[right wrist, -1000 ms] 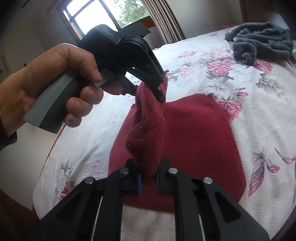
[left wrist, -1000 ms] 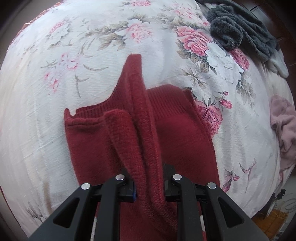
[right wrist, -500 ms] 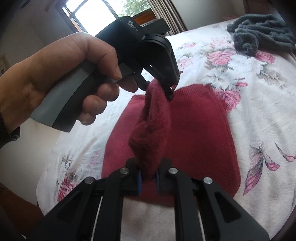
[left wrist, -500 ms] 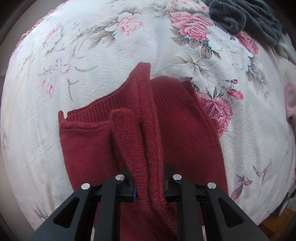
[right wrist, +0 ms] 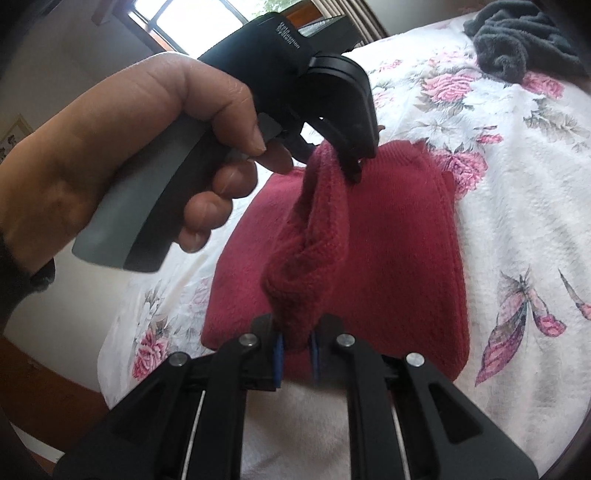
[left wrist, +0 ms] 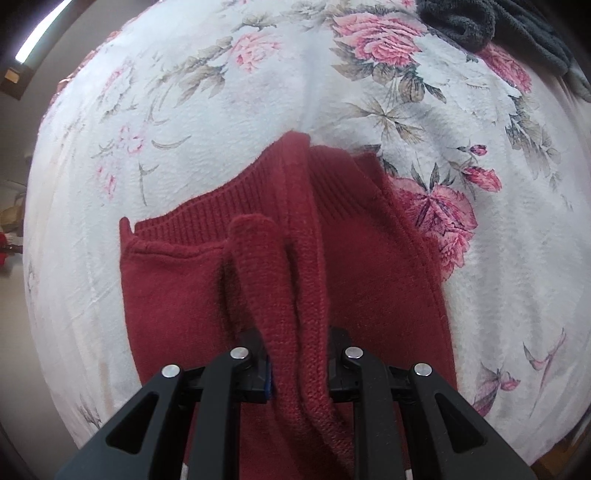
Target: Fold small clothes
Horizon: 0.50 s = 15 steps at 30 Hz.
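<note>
A dark red knitted garment [left wrist: 373, 266] lies on the floral bedspread [left wrist: 229, 110], its ribbed hem toward the far side. My left gripper [left wrist: 299, 365] is shut on a raised fold of it that runs up from between the fingers. In the right wrist view the same red garment [right wrist: 402, 251] lies flat, with a bunched strip lifted off it. My right gripper [right wrist: 295, 347] is shut on the near end of that strip. The left gripper [right wrist: 356, 162], held by a hand [right wrist: 147, 147], pinches the strip's far end.
A dark grey fleecy garment [right wrist: 517, 48] is heaped at the far right of the bed, also seen as the grey heap [left wrist: 491, 26] in the left wrist view. The bed's left edge [right wrist: 122, 332] drops to the floor. A window [right wrist: 192, 18] is behind the hand.
Both grippers have moved along with the lifted red fold over the garment; the left gripper and hand now look nearer to the right wrist camera. Both grips stay shut.
</note>
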Motion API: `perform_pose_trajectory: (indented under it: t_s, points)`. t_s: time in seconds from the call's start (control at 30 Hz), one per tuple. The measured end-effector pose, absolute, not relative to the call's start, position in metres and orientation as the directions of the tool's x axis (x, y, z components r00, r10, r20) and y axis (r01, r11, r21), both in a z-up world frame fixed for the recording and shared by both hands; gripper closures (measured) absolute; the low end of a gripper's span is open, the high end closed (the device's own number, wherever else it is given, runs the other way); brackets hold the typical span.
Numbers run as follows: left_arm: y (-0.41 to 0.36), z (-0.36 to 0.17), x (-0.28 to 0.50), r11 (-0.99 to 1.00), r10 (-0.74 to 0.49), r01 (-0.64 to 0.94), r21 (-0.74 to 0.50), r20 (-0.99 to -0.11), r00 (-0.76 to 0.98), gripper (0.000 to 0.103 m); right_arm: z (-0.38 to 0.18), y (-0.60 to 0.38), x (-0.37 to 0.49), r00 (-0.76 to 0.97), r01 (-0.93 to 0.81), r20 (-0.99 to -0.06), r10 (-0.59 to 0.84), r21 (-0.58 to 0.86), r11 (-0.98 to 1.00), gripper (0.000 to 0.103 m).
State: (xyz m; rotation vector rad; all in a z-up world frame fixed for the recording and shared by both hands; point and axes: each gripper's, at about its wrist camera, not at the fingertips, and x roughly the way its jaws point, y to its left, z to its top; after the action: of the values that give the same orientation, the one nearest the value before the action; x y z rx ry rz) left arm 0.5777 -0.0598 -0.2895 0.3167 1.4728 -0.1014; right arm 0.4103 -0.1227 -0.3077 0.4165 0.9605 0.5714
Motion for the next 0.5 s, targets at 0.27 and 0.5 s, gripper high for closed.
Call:
perform_pose_trajectory:
  t_s: [0.27,0.5]
  points:
    - [-0.075,-0.292,0.563,0.952,0.159,0.229,0.204,-0.967,0.199,0.085,-0.319,-0.131,0.409,0.402,-0.256,-0.65,0.645,0.596,0.761,0.093]
    - [-0.074,-0.279,0.547,0.941,-0.161,0.334,-0.056,-0.942,0.294,0.049,-0.356,-0.156,0.419,0.319,-0.125,-0.625,0.713,0.718,0.685,0.081]
